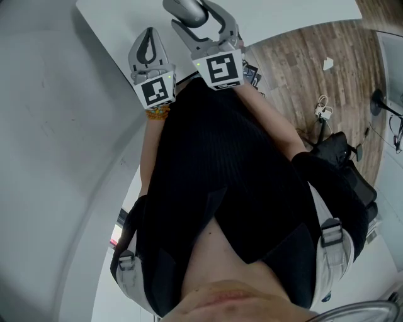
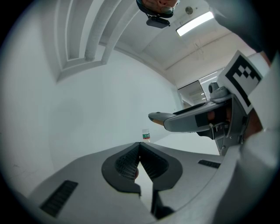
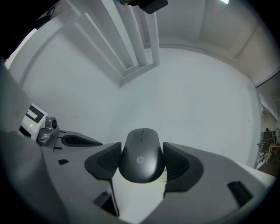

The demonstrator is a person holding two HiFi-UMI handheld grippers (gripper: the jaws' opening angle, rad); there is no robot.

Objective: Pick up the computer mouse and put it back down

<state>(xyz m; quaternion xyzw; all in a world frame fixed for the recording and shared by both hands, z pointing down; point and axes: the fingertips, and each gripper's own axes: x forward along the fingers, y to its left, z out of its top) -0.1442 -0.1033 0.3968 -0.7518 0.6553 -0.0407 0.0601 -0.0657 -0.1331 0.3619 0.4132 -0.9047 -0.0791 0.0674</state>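
my right gripper (image 3: pixel 142 148) has its jaws spread about as wide as the computer mouse (image 3: pixel 141 164) and closed on its two sides, one ribbed pad against each flank. the mouse sits between them, top face toward my camera and scroll wheel at the far end. with only wall behind it, i judge it is lifted off the white table (image 1: pixel 283 19). my left gripper (image 2: pixel 140 148) is closed with its tips touching and nothing between them. it is held just to the left of the right one.

the risk i see is the hold itself. the pads press on smooth, curved sides, so the mouse could pivot or slide out if i tilt or jolt. if i let go before its base is flat on the table, it would drop and bounce. my two grippers are close together, so a careless swing could knock one against the other.

the only writing i can read is the "hp" logo (image 3: pixel 141 160) on the mouse. a small bottle (image 2: pixel 146 135) far off on the table has a green label too small to read.
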